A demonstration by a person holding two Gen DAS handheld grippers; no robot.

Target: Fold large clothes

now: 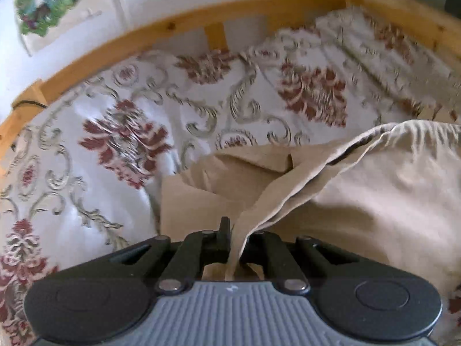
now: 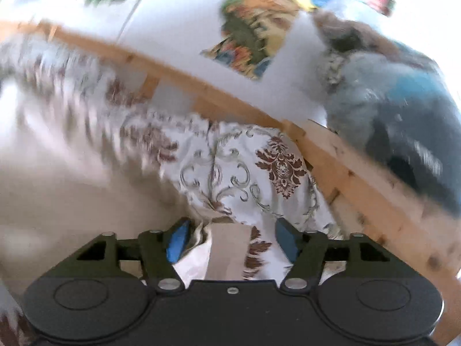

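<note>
Left claw [image 1: 234, 239]: closed on a bunched edge of the beige garment [image 1: 360, 201], lifting it for a fold.
Right claw [image 2: 230, 240]: open, holding nothing, positioned over a beige strip.
Garment location: on the patterned bedspread [image 1: 121, 132], well clear of the bed's wooden rail [image 1: 138, 39].
Next: a second grasp appears needed.

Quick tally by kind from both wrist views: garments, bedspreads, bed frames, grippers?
Beige garment: 1, pinched in the left hand-held gripper
Floral bedspread: 1
Wooden bed frame: 1
Hand-held grippers: 2, the right hand-held gripper open over the bedspread
Total: 5
</note>
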